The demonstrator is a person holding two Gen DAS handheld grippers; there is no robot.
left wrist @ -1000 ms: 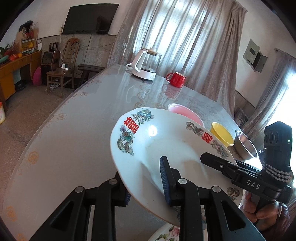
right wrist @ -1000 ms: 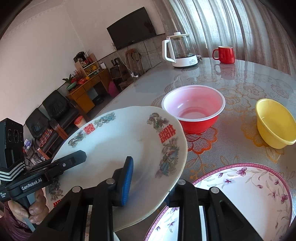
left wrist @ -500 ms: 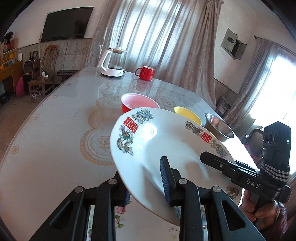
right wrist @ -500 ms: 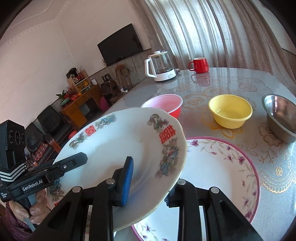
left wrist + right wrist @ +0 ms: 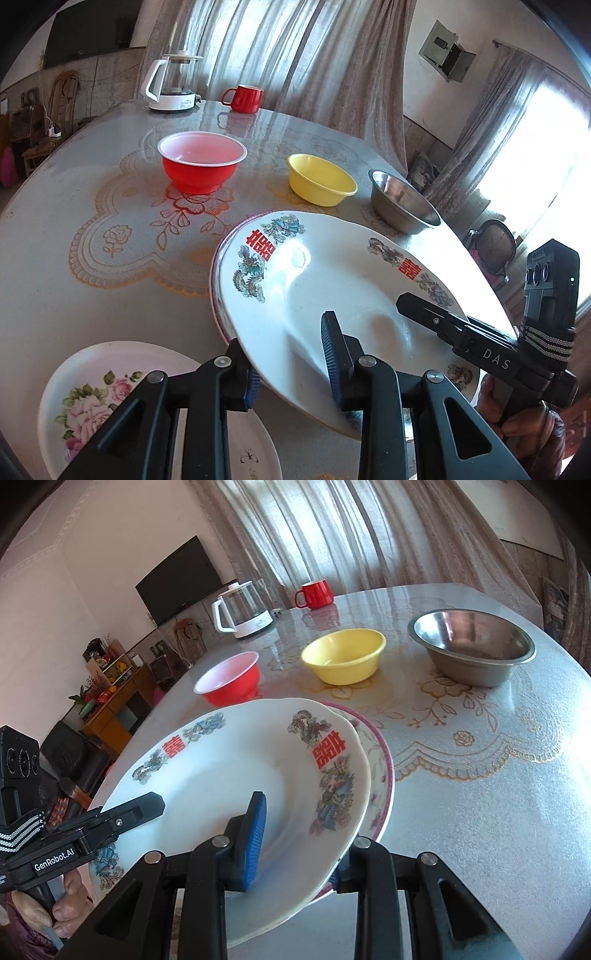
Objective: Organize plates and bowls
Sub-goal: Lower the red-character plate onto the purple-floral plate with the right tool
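Observation:
Both grippers hold one white plate with red characters and dragon prints (image 5: 332, 280) (image 5: 236, 775). My left gripper (image 5: 291, 369) is shut on its near rim. My right gripper (image 5: 295, 834) is shut on the opposite rim. The plate hangs low over a pink-rimmed floral plate (image 5: 382, 760) (image 5: 216, 266) on the table. A white rose-print plate (image 5: 99, 391) lies at the near left. A red bowl (image 5: 201, 166) (image 5: 231, 679), a yellow bowl (image 5: 321, 179) (image 5: 345, 655) and a steel bowl (image 5: 402, 201) (image 5: 472, 646) stand in a row behind.
A glass kettle (image 5: 170, 83) (image 5: 243, 609) and a red mug (image 5: 245, 98) (image 5: 316, 592) stand at the table's far end. The round table (image 5: 74, 206) (image 5: 498, 812) has a lace-patterned cover. Curtains hang behind; a chair (image 5: 493, 243) is at right.
Both grippers carried the plate toward the bowls and lowered it, so it now hangs just above the pink-rimmed plate. The rose-print plate came into view.

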